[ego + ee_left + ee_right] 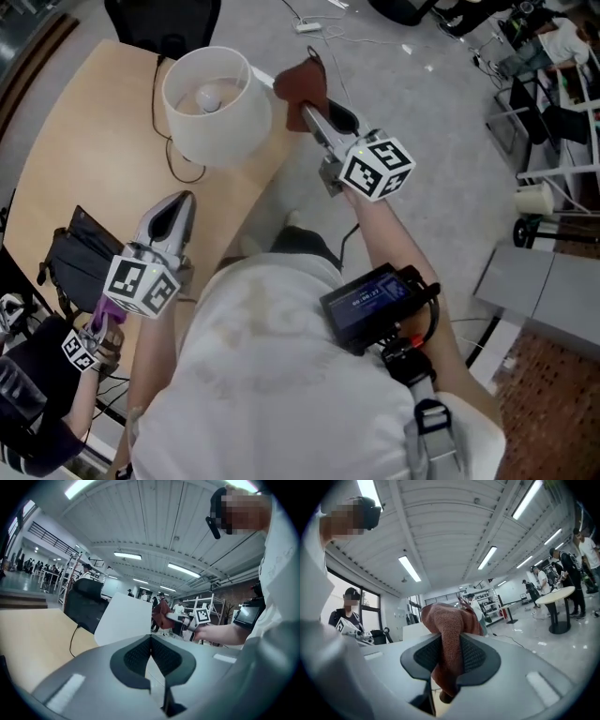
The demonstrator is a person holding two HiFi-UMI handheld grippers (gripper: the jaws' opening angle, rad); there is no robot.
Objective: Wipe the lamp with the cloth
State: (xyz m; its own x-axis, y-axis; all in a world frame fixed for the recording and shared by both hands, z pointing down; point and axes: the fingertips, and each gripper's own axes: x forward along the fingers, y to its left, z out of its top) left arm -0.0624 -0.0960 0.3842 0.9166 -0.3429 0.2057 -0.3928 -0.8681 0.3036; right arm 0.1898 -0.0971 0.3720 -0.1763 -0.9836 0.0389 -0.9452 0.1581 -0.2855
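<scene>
The cloth (445, 616) is a rust-red knit, coarse, fuzzy and matt. The lamp (217, 105) has a smooth, matt white shade, fabric or paper, I cannot tell which. Its bulb (208, 97) is frosted white. The surface (84, 141) looks like pale wood, smooth with a low sheen. The left gripper (151, 638) and right gripper (451, 639) have smooth, matt grey plastic shells. Their fingers (136, 657) carry black, finely textured pads. The floor (422, 122) is grey and smooth.

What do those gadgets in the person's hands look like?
Two matching grey plastic tools: the left tongs and right tongs, each with black textured pads inside. Each carries a white cube of black square markers. A black screen unit is strapped to the right forearm; the shirt is white.
</scene>
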